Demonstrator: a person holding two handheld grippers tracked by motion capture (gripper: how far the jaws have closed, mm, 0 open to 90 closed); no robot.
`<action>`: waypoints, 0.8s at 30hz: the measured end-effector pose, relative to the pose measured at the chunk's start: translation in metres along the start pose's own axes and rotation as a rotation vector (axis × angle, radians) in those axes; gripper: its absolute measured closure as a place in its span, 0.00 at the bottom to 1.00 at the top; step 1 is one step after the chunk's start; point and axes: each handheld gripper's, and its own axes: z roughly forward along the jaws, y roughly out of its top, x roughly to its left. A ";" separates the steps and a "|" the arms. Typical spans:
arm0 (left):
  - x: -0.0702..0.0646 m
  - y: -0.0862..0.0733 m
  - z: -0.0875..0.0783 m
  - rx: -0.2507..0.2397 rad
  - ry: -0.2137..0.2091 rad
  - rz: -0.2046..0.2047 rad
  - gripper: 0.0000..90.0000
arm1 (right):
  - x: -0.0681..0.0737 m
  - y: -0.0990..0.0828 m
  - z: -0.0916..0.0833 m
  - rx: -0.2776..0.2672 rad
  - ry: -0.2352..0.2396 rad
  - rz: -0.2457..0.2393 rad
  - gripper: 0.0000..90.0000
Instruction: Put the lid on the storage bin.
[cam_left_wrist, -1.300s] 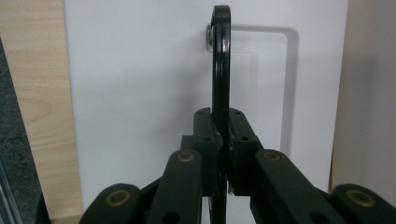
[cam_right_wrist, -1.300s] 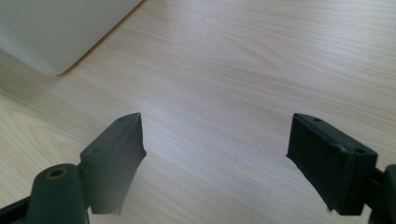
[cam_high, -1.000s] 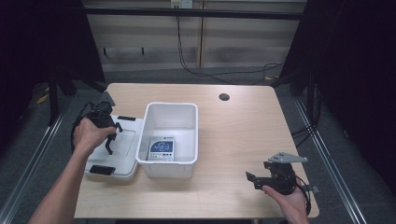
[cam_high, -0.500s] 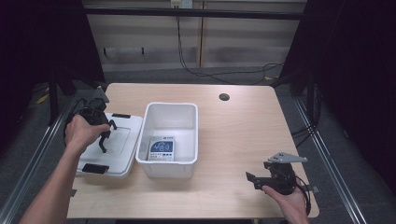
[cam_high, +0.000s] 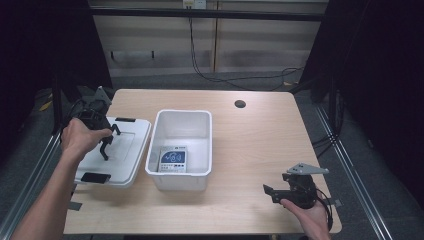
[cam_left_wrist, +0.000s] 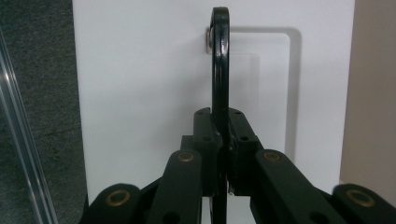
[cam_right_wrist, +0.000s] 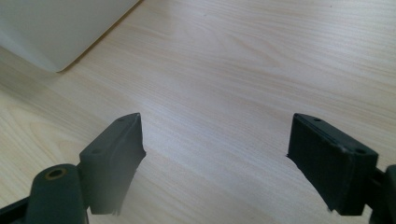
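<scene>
Across the middle of the high view we're looking at a light wood-grain table (cam_high: 250, 135) with rounded corners and a small dark round hole (cam_high: 240, 104) near its far edge. Around it the room is sitting pretty dark: grey floor, black curtains on both sides, and a pale wall panel at the top of the frame with black cables (cam_high: 200, 65) hanging down it.

Left of centre, a white lid (cam_high: 127, 150) is lying flat at the table's left edge, just beside an open white bin (cam_high: 182, 120). The lid is a rounded rectangle with a shallow raised panel pressed into its top, plus black latches, one at its near edge (cam_high: 96, 177) and another at its far edge (cam_high: 125, 119). In the left gripper view we're seeing that same clean white surface running to the top of the frame, with grey floor at the left and a strip of wood at the right.

Our left gripper (cam_high: 106, 145) is sitting over the lid, and its jaws are clamped tight on a thin black handle (cam_left_wrist: 220, 60) standing edge-on up the middle of its own view.

Inside the bin, a small white device with a blue screen (cam_high: 173, 160) is lying flat on the bottom.

Lower right, we're holding the right gripper (cam_right_wrist: 215, 158) low over bare wood, jaws spread wide with nothing between them.
</scene>
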 end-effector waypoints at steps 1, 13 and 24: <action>0.000 0.000 -0.001 0.000 -0.001 0.004 0.94 | 0.000 0.000 0.000 0.001 0.000 0.002 0.20; -0.001 0.000 -0.018 -0.010 0.003 0.015 0.94 | 0.000 0.000 0.000 0.003 0.002 0.001 0.19; -0.006 0.001 -0.031 -0.030 -0.004 0.020 0.94 | 0.001 0.000 0.000 0.007 0.000 0.003 0.19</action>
